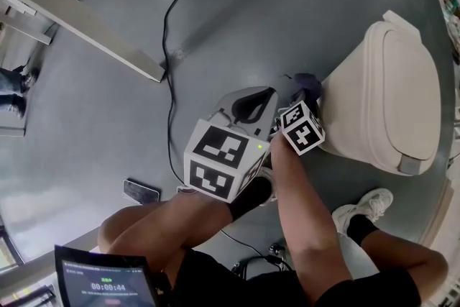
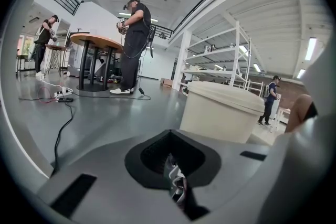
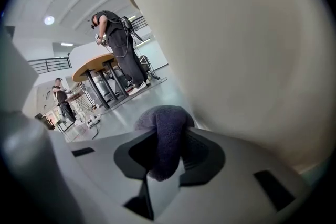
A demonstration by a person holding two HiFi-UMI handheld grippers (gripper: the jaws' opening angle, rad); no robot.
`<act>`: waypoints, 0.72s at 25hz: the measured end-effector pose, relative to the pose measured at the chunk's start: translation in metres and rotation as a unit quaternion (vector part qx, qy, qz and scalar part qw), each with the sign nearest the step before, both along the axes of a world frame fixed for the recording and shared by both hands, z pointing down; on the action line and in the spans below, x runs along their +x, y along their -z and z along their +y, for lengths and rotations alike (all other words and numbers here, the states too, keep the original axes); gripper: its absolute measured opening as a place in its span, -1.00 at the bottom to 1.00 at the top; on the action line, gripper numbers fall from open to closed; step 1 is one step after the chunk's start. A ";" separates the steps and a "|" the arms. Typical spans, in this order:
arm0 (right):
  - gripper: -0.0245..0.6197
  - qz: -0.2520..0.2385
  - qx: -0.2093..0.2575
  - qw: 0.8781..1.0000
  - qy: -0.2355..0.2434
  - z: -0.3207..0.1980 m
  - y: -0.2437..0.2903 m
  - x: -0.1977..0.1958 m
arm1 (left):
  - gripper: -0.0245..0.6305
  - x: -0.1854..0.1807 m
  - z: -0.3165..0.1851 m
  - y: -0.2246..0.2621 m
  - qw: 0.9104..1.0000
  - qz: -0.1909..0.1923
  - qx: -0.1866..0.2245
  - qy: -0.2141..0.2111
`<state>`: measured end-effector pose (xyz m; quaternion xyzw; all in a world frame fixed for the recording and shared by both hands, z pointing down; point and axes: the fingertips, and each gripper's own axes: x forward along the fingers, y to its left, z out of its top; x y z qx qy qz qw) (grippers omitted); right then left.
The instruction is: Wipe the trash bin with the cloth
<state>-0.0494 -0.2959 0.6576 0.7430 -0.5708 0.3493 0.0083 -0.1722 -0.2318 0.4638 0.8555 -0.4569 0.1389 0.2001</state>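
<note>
subject: trash bin (image 1: pixel 363 108), cream, lid closed, standing upright on the floor to my right front.

right gripper (image 3: pixel 166 150): jaws clenched on the cloth (image 3: pixel 164 131), a dark, thick fold that bulges out above the jaws and hangs down between them. in the head view the cloth sits at the bin's side wall, the wall facing me, roughly halfway up. it appears to be touching the wall. the right gripper view shows the wall very close and filling most of the picture, which agrees with that, but i cannot confirm the contact itself.

left gripper (image 1: pixel 251 106): jaws drawn together, nothing gripped. it hangs just beside the right gripper, short of the bin, and takes no part in the wipe. it is not steadying the bin.

progress, by judgement: wiping is under way on the near side wall. the bin surface shows no streak, damp patch or dirt line in any view, so i cannot say how much of it has been covered. the lid top and the walls turned away from me show no cloth on them and i count them as outstanding.

other: a black cable (image 1: pixel 169 75) runs across the floor to my left, well apart from the bin.
</note>
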 end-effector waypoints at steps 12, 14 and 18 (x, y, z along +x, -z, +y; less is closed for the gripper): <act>-0.64 0.014 0.021 0.999 0.043 0.003 0.005 -0.021 | -0.93 -0.005 -0.006 -0.001 1.000 -0.011 0.001 0.000; -0.64 0.013 0.036 0.998 0.053 0.003 0.017 -0.030 | -0.93 -0.009 -0.011 0.003 1.000 -0.011 0.007 0.004; -0.64 0.006 0.079 0.993 0.083 0.014 0.055 -0.054 | -0.93 -0.013 -0.018 0.018 1.000 -0.009 0.024 0.012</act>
